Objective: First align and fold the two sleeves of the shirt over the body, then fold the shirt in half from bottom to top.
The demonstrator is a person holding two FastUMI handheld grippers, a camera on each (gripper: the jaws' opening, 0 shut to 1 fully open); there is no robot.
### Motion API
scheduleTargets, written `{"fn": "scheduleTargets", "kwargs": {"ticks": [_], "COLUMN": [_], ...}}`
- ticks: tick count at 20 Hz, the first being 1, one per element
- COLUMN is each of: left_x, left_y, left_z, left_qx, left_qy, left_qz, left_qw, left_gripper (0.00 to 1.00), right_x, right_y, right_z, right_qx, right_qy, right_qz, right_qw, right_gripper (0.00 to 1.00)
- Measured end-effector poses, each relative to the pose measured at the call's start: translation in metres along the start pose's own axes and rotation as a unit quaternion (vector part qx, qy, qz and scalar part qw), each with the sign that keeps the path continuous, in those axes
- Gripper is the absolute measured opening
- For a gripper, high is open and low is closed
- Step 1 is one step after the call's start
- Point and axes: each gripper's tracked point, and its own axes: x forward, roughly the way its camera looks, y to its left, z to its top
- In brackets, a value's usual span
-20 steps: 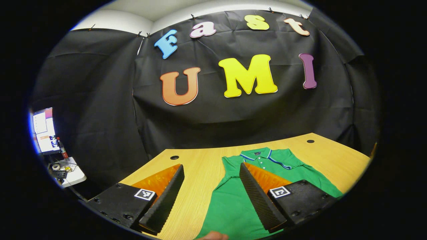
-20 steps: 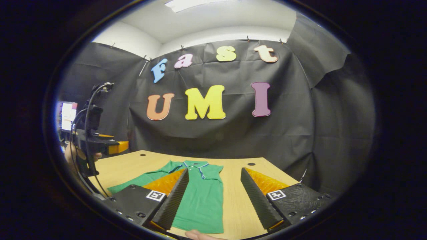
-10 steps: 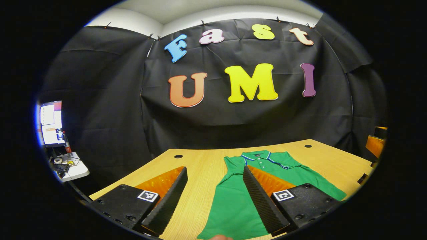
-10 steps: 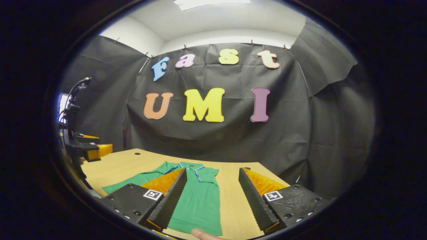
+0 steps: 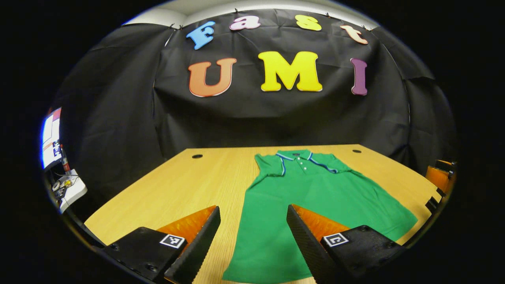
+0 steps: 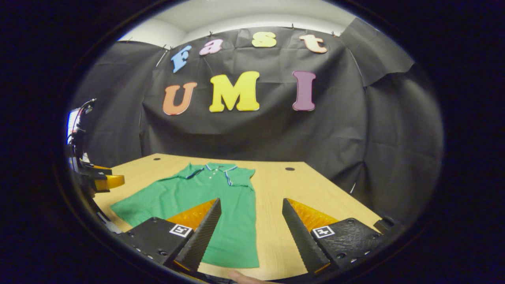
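In the left gripper view, a big light wooden table [image 5: 189, 189] takes up the lower half of the frame. It has two small dark round holes [image 5: 197, 156] near its far edge. A green polo shirt with a blue and white striped collar [image 5: 300, 197] lies flat on the table, in the middle and to the right. Its collar points to the far edge and its bottom hem is at the lower edge of the frame. The left gripper [image 5: 252, 240] sits at the bottom of the frame with its two fingers spread wide. Nothing is between them but table and shirt. One finger is over bare wood and the other is over the green cloth. A black cloth wall [image 5: 256, 118] stands behind the table. At the far left there is a bright screen [image 5: 50, 136] and a small white side table with little things on it [image 5: 69, 189]. At the right edge, part of the other gripper [image 5: 440, 179] peeks in.

In the right gripper view, the same wooden table [image 6: 307, 189] fills the lower part. The green shirt [image 6: 209, 205] lies left of the middle. The right gripper [image 6: 251, 232] is at the bottom, fingers wide apart and holding nothing. A fingertip [image 6: 238, 277] shows at the very bottom. The left gripper [image 6: 100, 181] is at the left edge. A white ceiling [image 6: 252, 15] shows at the top.
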Motion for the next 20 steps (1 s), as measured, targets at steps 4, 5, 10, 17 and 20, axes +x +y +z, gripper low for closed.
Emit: {"fn": "scheduleTargets", "kwargs": {"ticks": [4,5,10,17,20], "left_x": [-0.002,-0.003,0.002,0.005,0.004], "left_y": [0.011,0.009,0.006,0.008,-0.001], "left_z": [-0.038,-0.047,-0.076,-0.077,-0.077], "left_qx": [0.016,0.012,-0.015,-0.019,-0.008], "left_qy": [0.035,0.045,0.082,0.086,0.088], "left_qz": [0.010,0.004,-0.011,-0.009,-0.017], "left_qw": [0.999,0.999,0.996,0.996,0.996], "left_gripper": [1.00,1.00,1.00,1.00,0.80], "right_x": [-0.003,-0.004,-0.003,-0.001,0.004], "right_y": [0.006,0.008,0.013,0.019,0.020], "right_z": [-0.049,-0.059,-0.082,-0.104,-0.105], "right_qx": [0.002,-0.001,-0.003,0.010,0.022], "right_qy": [0.056,0.068,0.098,0.141,0.144], "right_qz": [0.011,0.015,0.025,0.033,0.029], "right_qw": [0.998,0.998,0.995,0.989,0.989], "right_gripper": [0.96,0.96,0.95,0.93,0.87]}}
